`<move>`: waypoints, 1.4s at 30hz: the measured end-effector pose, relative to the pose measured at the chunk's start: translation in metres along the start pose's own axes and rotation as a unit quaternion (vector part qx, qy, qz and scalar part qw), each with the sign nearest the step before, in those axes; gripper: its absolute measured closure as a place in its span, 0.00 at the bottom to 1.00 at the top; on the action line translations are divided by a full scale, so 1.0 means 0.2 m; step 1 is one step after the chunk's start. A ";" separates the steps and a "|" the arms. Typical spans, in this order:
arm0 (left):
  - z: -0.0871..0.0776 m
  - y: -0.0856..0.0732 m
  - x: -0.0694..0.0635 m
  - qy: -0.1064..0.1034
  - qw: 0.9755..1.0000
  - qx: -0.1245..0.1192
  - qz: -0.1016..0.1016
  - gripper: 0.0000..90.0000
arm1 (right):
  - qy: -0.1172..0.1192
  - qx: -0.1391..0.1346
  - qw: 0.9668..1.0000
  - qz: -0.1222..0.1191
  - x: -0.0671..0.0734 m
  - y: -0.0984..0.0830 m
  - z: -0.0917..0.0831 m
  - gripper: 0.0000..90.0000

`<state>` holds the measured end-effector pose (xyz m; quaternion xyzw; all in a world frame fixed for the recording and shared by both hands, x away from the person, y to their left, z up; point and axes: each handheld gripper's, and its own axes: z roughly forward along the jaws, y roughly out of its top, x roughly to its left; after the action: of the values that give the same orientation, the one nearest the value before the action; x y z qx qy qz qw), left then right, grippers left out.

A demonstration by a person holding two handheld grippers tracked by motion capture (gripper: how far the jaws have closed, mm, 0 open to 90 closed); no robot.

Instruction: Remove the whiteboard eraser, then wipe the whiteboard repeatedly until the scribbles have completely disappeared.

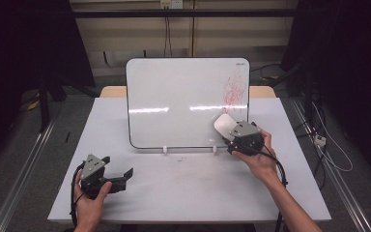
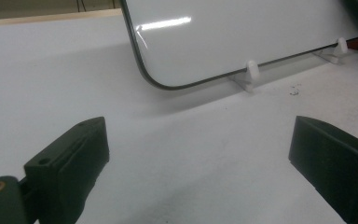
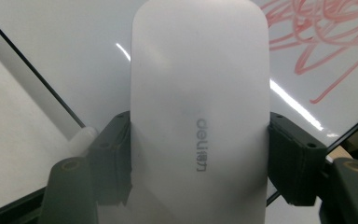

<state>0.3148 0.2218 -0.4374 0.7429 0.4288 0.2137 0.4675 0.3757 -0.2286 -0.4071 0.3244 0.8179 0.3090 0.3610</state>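
A small whiteboard (image 1: 183,101) stands upright on two white feet at the middle of the table, with red scribbles (image 1: 235,87) near its upper right. My right gripper (image 1: 232,137) is shut on a white eraser (image 1: 224,125), held in front of the board's lower right part. In the right gripper view the eraser (image 3: 198,107) sits squeezed between both pads, with the red scribbles (image 3: 317,42) behind it at the upper right. My left gripper (image 1: 121,169) rests at the table's front left, open, with nothing between its fingers (image 2: 70,158).
The white table (image 1: 183,188) has free room in front of the board. A wooden edge (image 1: 113,91) shows behind the board. Cables lie on the floor at the right. Small dark specks (image 2: 294,89) lie near the board's foot.
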 end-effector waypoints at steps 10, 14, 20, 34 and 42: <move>-0.01 0.00 0.00 0.001 1.000 -0.001 0.006 0.05 | -0.008 -0.022 1.000 0.014 -0.02 0.00 -0.08 0.35; -0.01 0.01 -0.01 0.001 1.000 -0.004 0.005 0.05 | -0.010 -0.032 0.999 0.019 -0.02 0.01 -0.09 0.35; -0.01 0.01 -0.01 0.002 1.000 -0.003 0.008 0.05 | -0.010 -0.040 0.999 0.020 -0.02 0.01 -0.11 0.35; 0.00 0.00 0.02 0.000 1.000 -0.001 -0.002 0.05 | -0.015 -0.047 0.998 0.042 -0.07 0.03 -0.11 0.35; 0.00 0.00 0.01 0.004 1.000 0.001 0.002 0.05 | -0.027 -0.064 0.997 0.034 -0.08 0.09 -0.13 0.35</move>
<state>0.3155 0.2237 -0.4372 0.7431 0.4298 0.2174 0.4646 0.3693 -0.2375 -0.3740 0.3362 0.7747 0.3643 0.3925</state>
